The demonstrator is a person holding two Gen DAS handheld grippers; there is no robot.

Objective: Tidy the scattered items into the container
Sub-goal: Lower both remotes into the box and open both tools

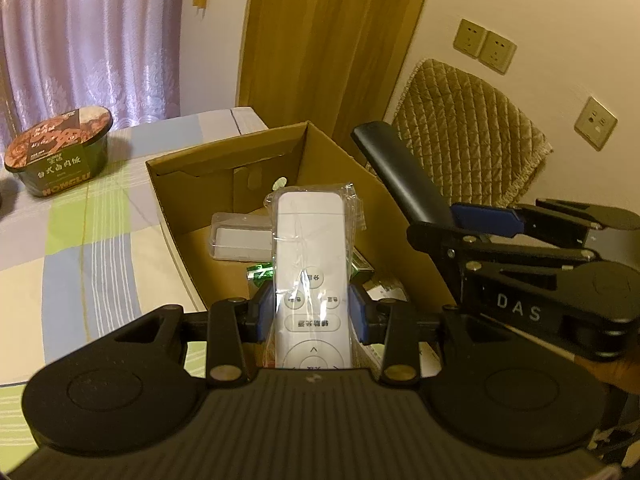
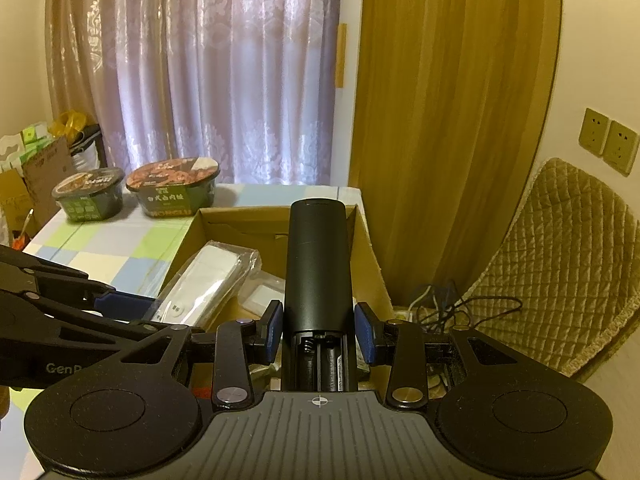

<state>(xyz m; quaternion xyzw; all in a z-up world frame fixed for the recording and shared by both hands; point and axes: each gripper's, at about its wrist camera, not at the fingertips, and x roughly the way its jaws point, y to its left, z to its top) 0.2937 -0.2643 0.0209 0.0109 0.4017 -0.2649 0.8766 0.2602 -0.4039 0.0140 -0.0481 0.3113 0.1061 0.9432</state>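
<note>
With the left hand-held gripper (image 1: pixel 312 312) clamped on the bagged white remote (image 1: pixel 311 264) and the right hand-held gripper (image 2: pixel 318 330) gripping the black remote (image 2: pixel 316 264), both directly above the cardboard box (image 1: pixel 180 204), each should lower before releasing.

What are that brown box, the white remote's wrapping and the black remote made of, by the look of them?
The box looks like plain corrugated cardboard: matte brown walls, folded flaps. The wrapping on the white remote seems thin clear plastic film, crinkled and glinting, and the remote beneath looks like smooth white plastic. The black remote appears to be matte, probably hard plastic, with a soft sheen; its open battery bay shows a metal spring.
</note>
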